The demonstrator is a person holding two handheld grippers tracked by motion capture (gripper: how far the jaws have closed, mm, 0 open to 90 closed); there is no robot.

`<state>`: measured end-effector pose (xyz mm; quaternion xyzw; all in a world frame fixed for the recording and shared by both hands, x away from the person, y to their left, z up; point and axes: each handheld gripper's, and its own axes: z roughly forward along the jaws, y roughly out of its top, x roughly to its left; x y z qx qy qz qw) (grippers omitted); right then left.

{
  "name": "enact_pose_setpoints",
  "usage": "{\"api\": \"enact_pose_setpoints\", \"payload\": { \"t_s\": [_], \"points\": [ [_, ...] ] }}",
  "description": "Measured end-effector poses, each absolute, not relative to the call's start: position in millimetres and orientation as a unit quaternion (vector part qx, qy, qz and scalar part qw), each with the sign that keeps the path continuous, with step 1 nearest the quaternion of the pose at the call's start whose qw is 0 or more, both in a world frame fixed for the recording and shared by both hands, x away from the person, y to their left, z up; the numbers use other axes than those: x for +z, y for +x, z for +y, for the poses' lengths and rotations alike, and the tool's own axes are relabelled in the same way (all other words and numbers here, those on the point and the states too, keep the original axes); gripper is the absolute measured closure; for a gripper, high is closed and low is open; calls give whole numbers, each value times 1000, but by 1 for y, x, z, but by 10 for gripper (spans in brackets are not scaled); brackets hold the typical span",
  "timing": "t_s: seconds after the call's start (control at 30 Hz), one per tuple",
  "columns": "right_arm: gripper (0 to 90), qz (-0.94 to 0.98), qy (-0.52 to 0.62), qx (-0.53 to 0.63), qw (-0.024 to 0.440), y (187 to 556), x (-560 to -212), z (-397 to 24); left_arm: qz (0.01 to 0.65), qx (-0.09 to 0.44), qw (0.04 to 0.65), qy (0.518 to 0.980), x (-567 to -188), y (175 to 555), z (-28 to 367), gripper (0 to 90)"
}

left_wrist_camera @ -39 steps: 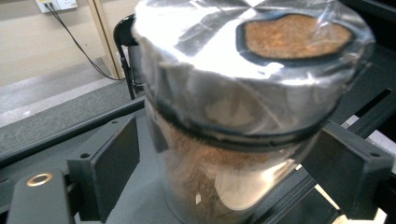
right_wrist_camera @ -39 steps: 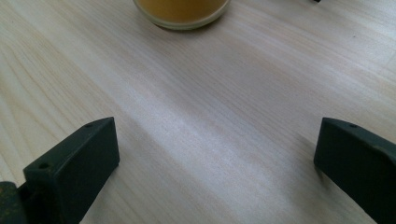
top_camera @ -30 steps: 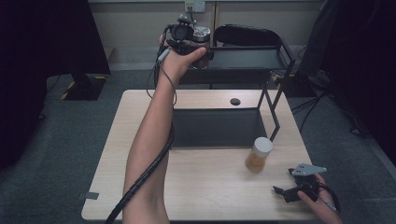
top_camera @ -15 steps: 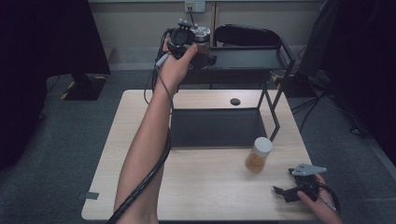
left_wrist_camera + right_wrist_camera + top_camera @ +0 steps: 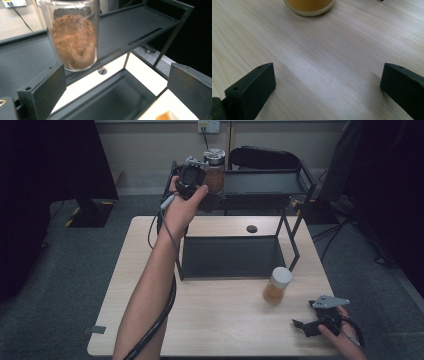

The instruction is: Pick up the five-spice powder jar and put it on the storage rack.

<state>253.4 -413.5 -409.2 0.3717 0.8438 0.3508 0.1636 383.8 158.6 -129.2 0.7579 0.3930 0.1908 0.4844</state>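
A clear jar (image 5: 214, 170) with a silver lid and brown contents (image 5: 73, 42) stands upright at the left end of a black rack's top shelf (image 5: 265, 182). My left gripper (image 5: 196, 176) is held up just in front of it, jaws wide open (image 5: 117, 92), and the jar sits beyond the fingertips, apart from them. A second jar (image 5: 277, 286) with a white lid and amber contents (image 5: 309, 6) stands on the wooden table (image 5: 220, 320). My right gripper (image 5: 306, 324) rests low over the table near its front right, open (image 5: 327, 87) and holding nothing.
The rack's lower tray (image 5: 230, 255) lies on the table under the shelf, with slanted black legs (image 5: 292, 240) at its right. A small round hole (image 5: 252, 228) is in the table behind it. A dark chair (image 5: 265, 157) stands beyond the rack.
My left gripper has come down and back a little from the jar, which stays standing on the top shelf. The right gripper and the white-lidded jar have not moved.
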Motion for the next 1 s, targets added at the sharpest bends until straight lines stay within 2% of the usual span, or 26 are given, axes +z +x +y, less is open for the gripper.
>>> {"api": "enact_pose_setpoints", "payload": {
  "t_s": [0.27, 1.0],
  "points": [
    [0, 844, 372, 351, 164, 253, -409, -413, 374, 181, 495, 763, -143, 366, 167, 18],
    [0, 844, 371, 351, 164, 253, -409, -414, 355, 157, 516, 763, -215, 339, 173, 18]
  ]
}}
